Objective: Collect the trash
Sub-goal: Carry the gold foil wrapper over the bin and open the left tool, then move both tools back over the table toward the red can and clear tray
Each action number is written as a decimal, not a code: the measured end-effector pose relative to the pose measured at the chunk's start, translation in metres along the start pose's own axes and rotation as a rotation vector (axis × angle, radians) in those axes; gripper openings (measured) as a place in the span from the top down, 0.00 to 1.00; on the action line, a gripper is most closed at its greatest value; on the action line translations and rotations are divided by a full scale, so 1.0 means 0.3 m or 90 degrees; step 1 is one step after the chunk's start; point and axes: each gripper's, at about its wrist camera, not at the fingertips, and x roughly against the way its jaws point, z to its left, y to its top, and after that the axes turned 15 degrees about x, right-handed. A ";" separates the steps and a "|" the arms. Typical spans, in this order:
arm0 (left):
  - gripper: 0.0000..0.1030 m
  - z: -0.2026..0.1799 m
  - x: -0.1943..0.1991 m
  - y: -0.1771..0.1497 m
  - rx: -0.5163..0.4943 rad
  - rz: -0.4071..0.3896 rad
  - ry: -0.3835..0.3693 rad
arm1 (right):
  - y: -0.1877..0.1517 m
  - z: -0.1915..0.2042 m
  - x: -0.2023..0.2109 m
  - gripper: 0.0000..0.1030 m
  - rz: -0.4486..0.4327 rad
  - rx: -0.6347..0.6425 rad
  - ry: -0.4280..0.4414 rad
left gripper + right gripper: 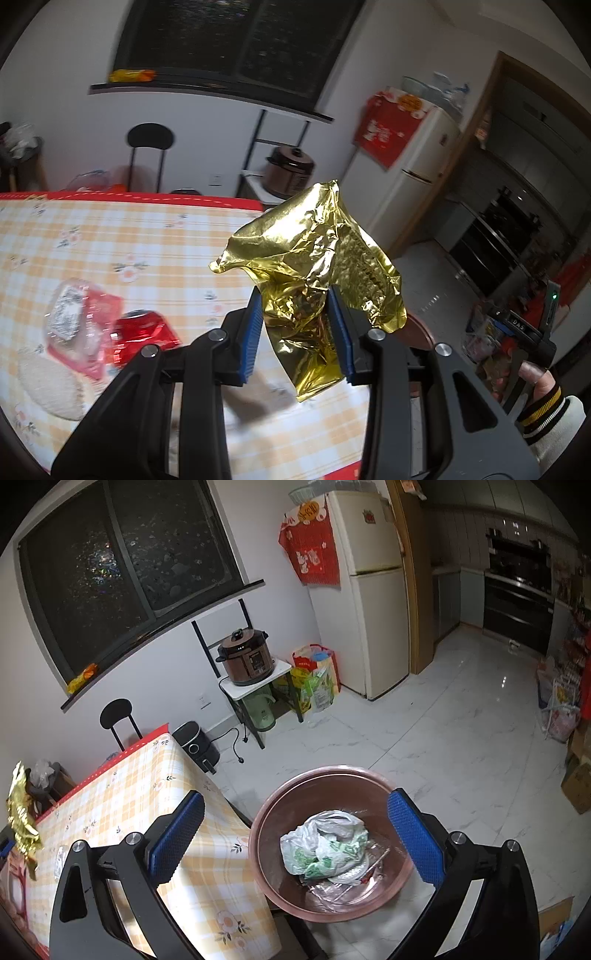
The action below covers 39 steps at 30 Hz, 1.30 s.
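My left gripper (295, 310) is shut on a crumpled gold foil wrapper (317, 251) and holds it up above the checked table (147, 236), near its right edge. The wrapper also shows at the far left of the right wrist view (20, 819). My right gripper (295, 834) is open and empty, above a pink basin (266, 856) that stands beside the table. The basin holds a white and green plastic bag (325, 849) and clear wrappers. A red wrapper (144, 332) and a clear packet with red print (79, 325) lie on the table at the left.
A woven round mat (48, 384) lies at the table's left front. A black chair (149, 147) stands behind the table. A pressure cooker (245, 661) sits on a small stand by the wall, next to a fridge (373, 590). Tiled floor (461, 738) spreads to the right.
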 end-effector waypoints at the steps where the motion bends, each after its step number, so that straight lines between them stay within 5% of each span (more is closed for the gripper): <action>1: 0.64 -0.030 -0.018 -0.009 -0.009 0.006 -0.008 | -0.002 -0.003 0.017 0.05 -0.002 0.005 -0.003; 12: 0.64 -0.266 -0.177 -0.126 -0.057 0.061 -0.071 | -0.030 -0.037 0.189 0.05 -0.003 0.074 -0.058; 28: 0.62 -0.636 -0.562 -0.311 -0.097 0.209 -0.147 | -0.162 -0.244 0.305 0.05 0.027 0.018 -0.091; 30: 0.46 -0.675 -0.600 -0.315 -0.099 0.212 -0.156 | -0.177 -0.265 0.312 0.05 0.031 0.010 -0.096; 34: 0.40 -0.710 -0.618 -0.302 -0.110 0.204 -0.158 | -0.192 -0.283 0.325 0.05 0.027 0.001 -0.096; 36: 0.25 -0.697 -0.601 -0.287 -0.111 0.192 -0.158 | -0.197 -0.283 0.329 0.05 0.025 -0.002 -0.093; 39: 0.22 -0.636 -0.561 -0.248 -0.100 0.171 -0.143 | -0.188 -0.269 0.318 0.05 0.023 -0.002 -0.082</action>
